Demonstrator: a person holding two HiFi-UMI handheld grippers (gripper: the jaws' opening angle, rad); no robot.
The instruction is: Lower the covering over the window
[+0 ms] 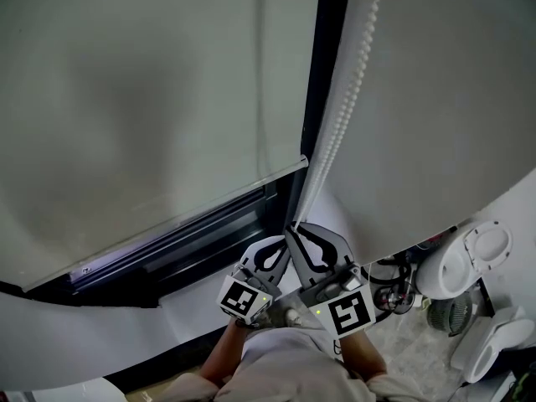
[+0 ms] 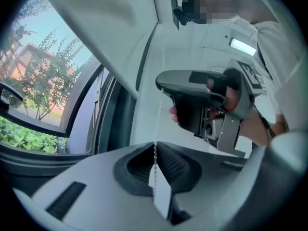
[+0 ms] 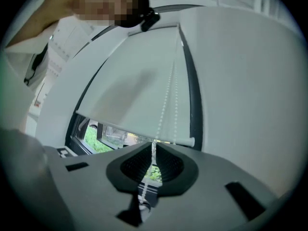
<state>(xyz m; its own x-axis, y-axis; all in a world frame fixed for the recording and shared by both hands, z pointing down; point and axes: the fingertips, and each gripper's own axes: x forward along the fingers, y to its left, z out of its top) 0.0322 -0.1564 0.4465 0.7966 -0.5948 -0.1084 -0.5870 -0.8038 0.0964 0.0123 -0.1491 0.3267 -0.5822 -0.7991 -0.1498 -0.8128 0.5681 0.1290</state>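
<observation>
Working the bead chain hand over hand, by the look of it; the blind is hanging most of the way down.

Head view: the blind's bottom bar is sitting just above the sill, leaving a dark strip of window uncovered. The chain is running down from top right along the frame, straight into both claws. The left gripper and right gripper are meeting nose to nose at the chain's lower end, touching or nearly so.

Left gripper view: the left gripper is pinching the chain, pads closed on the beads with no gap showing. The right gripper is sitting just above and beyond it, with a hand wrapped round its grip. Trees are showing through the glass at left.

Right gripper view: the right gripper is also clamping the chain, pads shut on it. Two strands are rising beside each other towards the roller (the claw is on the left one, I think). The bottom bar is showing just past the claw, with greenery below it.

Judgement: mid-pull, nearly done. The next move is calling for one claw to let go, regrip higher on the same strand and pull straight down while the other holds tension. Risk: grabbing the wrong strand, which would raise the blind.
</observation>
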